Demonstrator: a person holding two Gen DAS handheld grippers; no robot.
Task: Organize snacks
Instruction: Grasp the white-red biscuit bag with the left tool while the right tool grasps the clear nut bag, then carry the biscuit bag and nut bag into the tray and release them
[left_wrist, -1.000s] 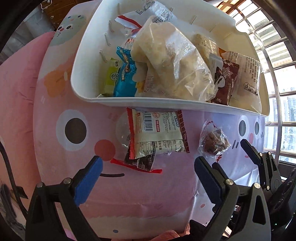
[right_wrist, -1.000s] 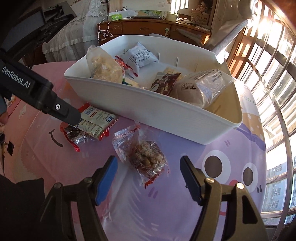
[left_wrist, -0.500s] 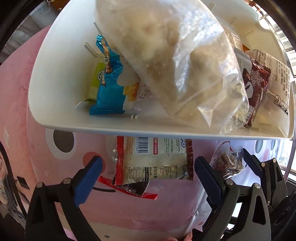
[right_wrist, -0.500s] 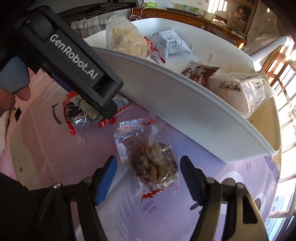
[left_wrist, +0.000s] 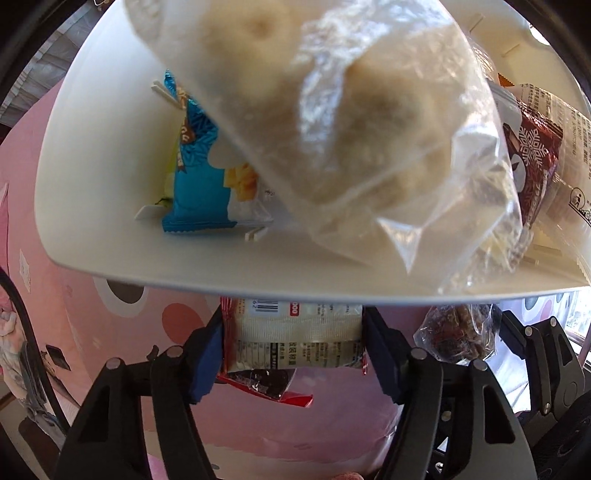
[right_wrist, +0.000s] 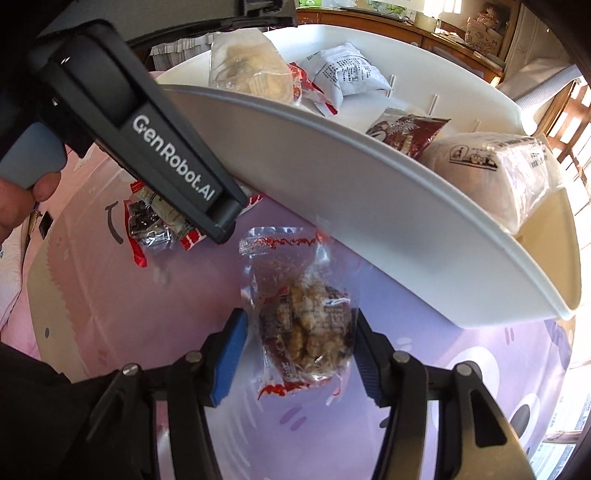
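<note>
A white bin (left_wrist: 85, 206) (right_wrist: 369, 206) holds several snack packs. In the left wrist view my left gripper (left_wrist: 293, 347) has its jaws closed against both sides of a white and red cracker packet (left_wrist: 291, 339) lying on the pink cartoon table cover, with a dark foil packet (left_wrist: 262, 380) under it. In the right wrist view my right gripper (right_wrist: 297, 347) has its jaws against both sides of a clear bag of brown nut clusters (right_wrist: 306, 325) on the cover, just in front of the bin. That bag also shows in the left wrist view (left_wrist: 458, 336).
A large clear bag of pale puffs (left_wrist: 351, 122) leans over the bin's near rim. The left gripper's body (right_wrist: 147, 136) crosses the right wrist view. A wooden dresser (right_wrist: 406, 26) stands behind; windows are at the right.
Both grippers moved forward and down towards the bin's base and narrowed their jaws, the left around the cracker packet and the right around the nut-cluster bag.
</note>
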